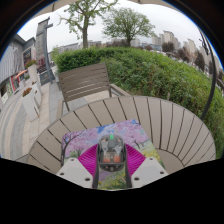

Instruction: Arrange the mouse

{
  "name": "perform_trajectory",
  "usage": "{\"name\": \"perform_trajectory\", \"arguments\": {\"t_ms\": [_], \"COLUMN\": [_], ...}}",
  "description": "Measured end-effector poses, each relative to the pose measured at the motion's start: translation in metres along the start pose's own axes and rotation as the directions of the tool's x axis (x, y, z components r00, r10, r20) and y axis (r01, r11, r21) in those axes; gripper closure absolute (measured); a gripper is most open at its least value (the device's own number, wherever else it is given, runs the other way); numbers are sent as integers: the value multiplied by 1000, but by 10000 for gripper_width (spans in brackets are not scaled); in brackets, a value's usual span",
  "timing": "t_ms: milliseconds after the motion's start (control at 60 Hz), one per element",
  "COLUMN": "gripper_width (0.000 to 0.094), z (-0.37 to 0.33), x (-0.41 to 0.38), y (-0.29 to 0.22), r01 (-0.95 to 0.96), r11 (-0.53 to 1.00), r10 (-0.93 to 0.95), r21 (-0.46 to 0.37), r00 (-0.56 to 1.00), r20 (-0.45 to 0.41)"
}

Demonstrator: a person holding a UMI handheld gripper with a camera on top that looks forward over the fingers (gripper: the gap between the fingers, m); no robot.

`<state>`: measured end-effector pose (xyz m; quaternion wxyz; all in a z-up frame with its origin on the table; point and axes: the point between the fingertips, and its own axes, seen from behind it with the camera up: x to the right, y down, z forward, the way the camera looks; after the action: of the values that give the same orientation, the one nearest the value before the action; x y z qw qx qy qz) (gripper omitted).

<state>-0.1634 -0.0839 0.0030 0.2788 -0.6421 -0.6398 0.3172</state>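
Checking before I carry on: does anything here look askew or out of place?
Nothing stands out. The mouse sits straight between the claw's fingers on the colourful mat, which lies flat on the round slatted table.

Slatted table top mostly free ahead; the only blockers sit right at the fingers.

The mouse (112, 152) stands between the gripper (112, 172) pads (88, 160), on a patterned mat (125, 130) that lies just ahead of them, so the gap between the fingers is taken. Bare slats of the round wooden table (170, 125) run clear to either side and beyond the mat. Past the table edge a wooden bench (85, 82) stands well apart, with a hedge (160, 70) behind it.
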Motion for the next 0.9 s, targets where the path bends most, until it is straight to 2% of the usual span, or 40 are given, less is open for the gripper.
{"name": "perform_trajectory", "arguments": {"t_ms": [67,117,167,183,233,267,333,517,717,900], "gripper_width": [524,490,434,363,66,108,87,87,95,93], "z": [8,8,7,5,-4,-11,-35,-165,-296,-357], "x": [-1,-1,1,2,7,10,11,29,72,89], "y": [21,19,22,23,20,17,7,1,23,48], "r01": [-17,-16,14,21,18,8,-27,-31,-18,-29], "r11": [999,1000,1000,999,999,999,999,997,995,994], "r10": [16,16,-15,-22,-20,-11,23,24,1,13], "r21": [-35,-4,-23,-30,-33,-36,-41,-70,-98,-102], "r00": [1000,1000,999,998,997,997,997,996,985,988], "r20": [-22,-26,-43,-50,-75,-76,-78,-91,-172,-154]}}
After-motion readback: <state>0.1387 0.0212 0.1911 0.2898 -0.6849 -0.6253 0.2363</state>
